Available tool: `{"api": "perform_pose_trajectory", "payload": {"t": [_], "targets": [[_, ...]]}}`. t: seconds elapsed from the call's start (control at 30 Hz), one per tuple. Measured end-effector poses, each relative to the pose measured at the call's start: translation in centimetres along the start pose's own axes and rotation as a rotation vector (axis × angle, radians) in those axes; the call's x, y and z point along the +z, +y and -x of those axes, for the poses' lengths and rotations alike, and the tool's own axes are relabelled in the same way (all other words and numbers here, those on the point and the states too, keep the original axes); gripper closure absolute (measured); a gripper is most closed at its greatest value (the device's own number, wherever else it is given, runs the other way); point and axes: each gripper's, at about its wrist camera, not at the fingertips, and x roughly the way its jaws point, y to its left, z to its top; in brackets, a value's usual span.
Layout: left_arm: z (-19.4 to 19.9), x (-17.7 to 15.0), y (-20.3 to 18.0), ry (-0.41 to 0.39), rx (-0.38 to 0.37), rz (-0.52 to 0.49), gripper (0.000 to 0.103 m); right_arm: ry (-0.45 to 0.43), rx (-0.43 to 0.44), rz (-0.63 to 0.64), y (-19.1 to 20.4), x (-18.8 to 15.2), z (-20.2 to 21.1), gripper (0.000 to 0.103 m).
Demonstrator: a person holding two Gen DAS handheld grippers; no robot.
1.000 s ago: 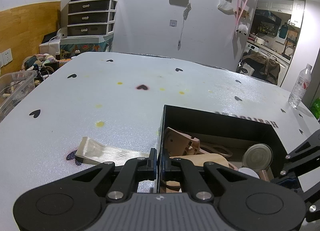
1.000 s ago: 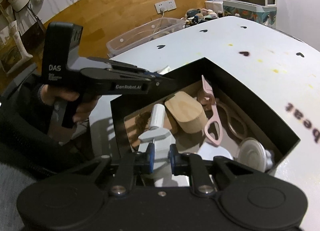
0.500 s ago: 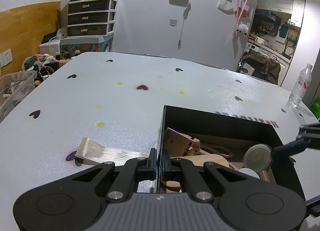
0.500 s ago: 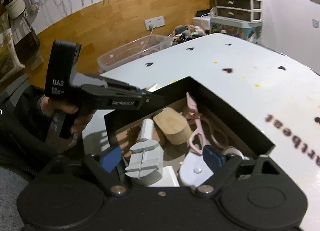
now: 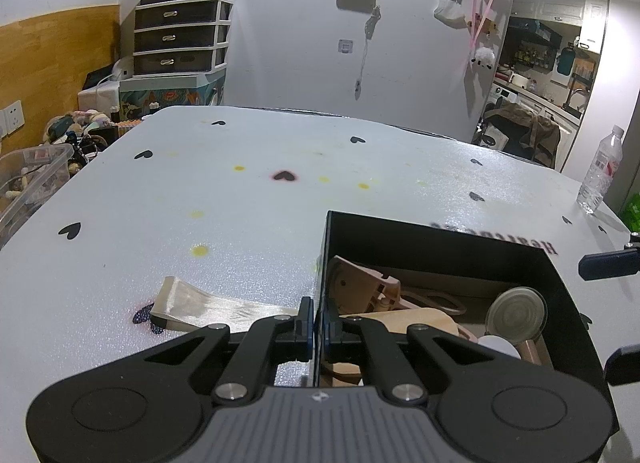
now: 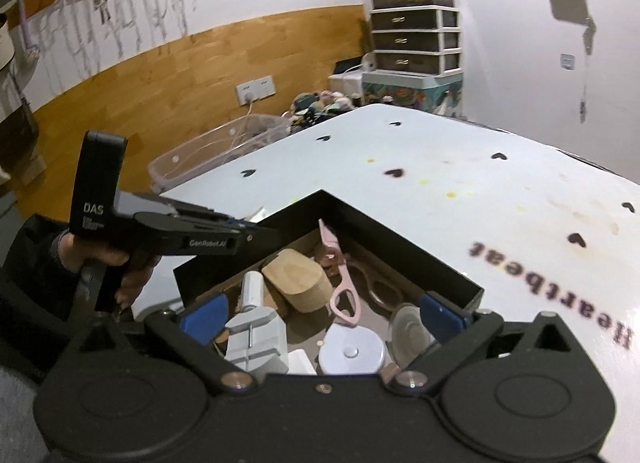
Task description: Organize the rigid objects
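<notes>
A black box (image 5: 440, 239) stands on the white table. My left gripper (image 5: 318, 323) is shut on its left wall, and the right wrist view shows the same gripper (image 6: 248, 229) with a hand behind it. My right gripper (image 6: 324, 315) hovers over the box's near corner, its jaws opening wide and pressing on nothing. Below it in the box lie a grey clamp tool (image 6: 256, 337), a wooden block (image 6: 298, 283), pink scissors (image 6: 344, 295), a round white case (image 6: 352, 351) and a clear suction disc (image 5: 516, 315). The right gripper's fingers (image 5: 608, 265) show at the left wrist view's right edge.
A cream ribbon strip (image 5: 208, 303) lies on the table left of the box. A water bottle (image 5: 600, 171) stands at the table's far right edge. A clear plastic bin (image 6: 216, 147) sits off the table's left side, with drawers (image 5: 180, 35) behind it.
My right gripper opened and let go of the grey clamp tool, which now lies in the box. That gripper then lifted and tilted up. The left gripper and the box stayed put.
</notes>
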Motion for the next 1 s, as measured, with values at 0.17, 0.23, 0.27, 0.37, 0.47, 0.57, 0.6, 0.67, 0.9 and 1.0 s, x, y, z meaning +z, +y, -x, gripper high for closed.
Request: {"api": "perform_pose_trajectory", "payload": {"t": [0.17,0.23,0.27,0.37,0.47,0.57,0.6,0.67,0.9,1.0], "targets": [[1.2,0.5,-0.2,-0.04,0.006,-0.009,0.098,-0.043,-0.05,-0.032,0.4,-0.3,0.5,0.0],[2.0,0.7,-0.4,-0.063,0.003,-0.012,0.097,-0.063,-0.072,-0.05,0.6,-0.5,0.8,0.0],[2.3,0.8,-0.5,-0.073,0.003,-0.014,0.093,-0.073,-0.086,-0.057,0.8,-0.6,1.0,0.0],[3.7,0.5,-0.9,-0.11,-0.005,-0.018,0.067,-0.108,-0.138,-0.069,1.4,-1.1,1.6,0.0],[5.0,0.0,-1.4,-0.141,-0.007,-0.027,0.055,-0.149,-0.186,-0.074,2.3,-1.8,2.5,0.0],[6.2,-1.0,-1.7,-0.163,-0.003,-0.028,0.046,-0.188,-0.231,-0.088,3.1,-2.7,3.4,0.0],[6.7,-1.3,-1.8,-0.171,-0.003,-0.026,0.043,-0.201,-0.248,-0.094,3.4,-3.1,3.7,0.0],[7.5,-2.0,-2.0,-0.187,-0.002,-0.026,0.038,-0.225,-0.286,-0.098,3.9,-3.8,4.3,0.0],[10.4,-4.5,-3.2,-0.244,-0.013,-0.065,0.017,-0.292,-0.387,-0.135,5.5,-6.4,6.3,0.0],[11.3,-5.4,-3.5,-0.258,-0.015,-0.073,0.011,-0.315,-0.425,-0.145,6.2,-7.4,7.2,0.0]]}}
